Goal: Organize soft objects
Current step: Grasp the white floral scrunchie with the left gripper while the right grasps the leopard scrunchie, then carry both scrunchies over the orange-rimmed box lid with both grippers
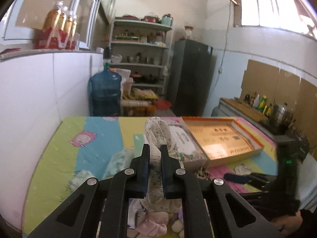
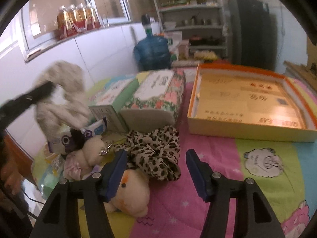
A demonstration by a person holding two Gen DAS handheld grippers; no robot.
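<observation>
My left gripper (image 1: pixel 155 148) is shut on a white speckled cloth (image 1: pixel 157 130), which hangs lifted above the pile; the right wrist view shows that cloth (image 2: pixel 65 91) at the left. My right gripper (image 2: pixel 156 170) stands open just above a leopard-print cloth (image 2: pixel 156 150), its pads apart from it. A peach plush toy (image 2: pixel 132 194) lies under its left finger. Beside it lie a small cream plush (image 2: pixel 93 148), a pink satin piece (image 2: pixel 71 168) and a tissue packet (image 2: pixel 65 138). An empty orange-rimmed box (image 2: pixel 247 130) sits at the right.
A floral tissue box (image 2: pixel 156 99) and a green box (image 2: pixel 113 99) stand behind the pile. A cartoon quilt (image 2: pixel 267 178) covers the table. A white tiled wall (image 1: pixel 39 99) runs along the left. A blue water jug (image 1: pixel 106 93) stands past the far edge.
</observation>
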